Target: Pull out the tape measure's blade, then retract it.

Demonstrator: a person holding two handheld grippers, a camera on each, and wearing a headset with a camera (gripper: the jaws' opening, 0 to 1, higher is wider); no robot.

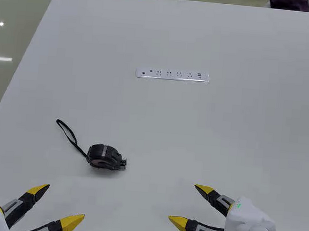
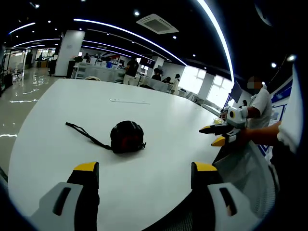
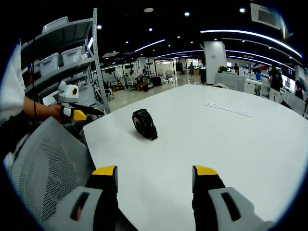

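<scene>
White table (image 1: 249,133) carries the tape measure (image 1: 105,157); left gripper (image 1: 62,202) and right gripper (image 1: 185,203) gape wide, empty.

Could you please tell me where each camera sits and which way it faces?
Head view: on the headset, facing forward and down onto the table, tape measure mid-left; left gripper and right gripper at the bottom edge.
Left gripper view: on the left gripper, facing along its fingers at the tape measure; right gripper and a forearm at right.
Right gripper view: on the right gripper, facing the tape measure between its fingers; left gripper and a forearm at left.
Shared: all see the tape measure.
</scene>
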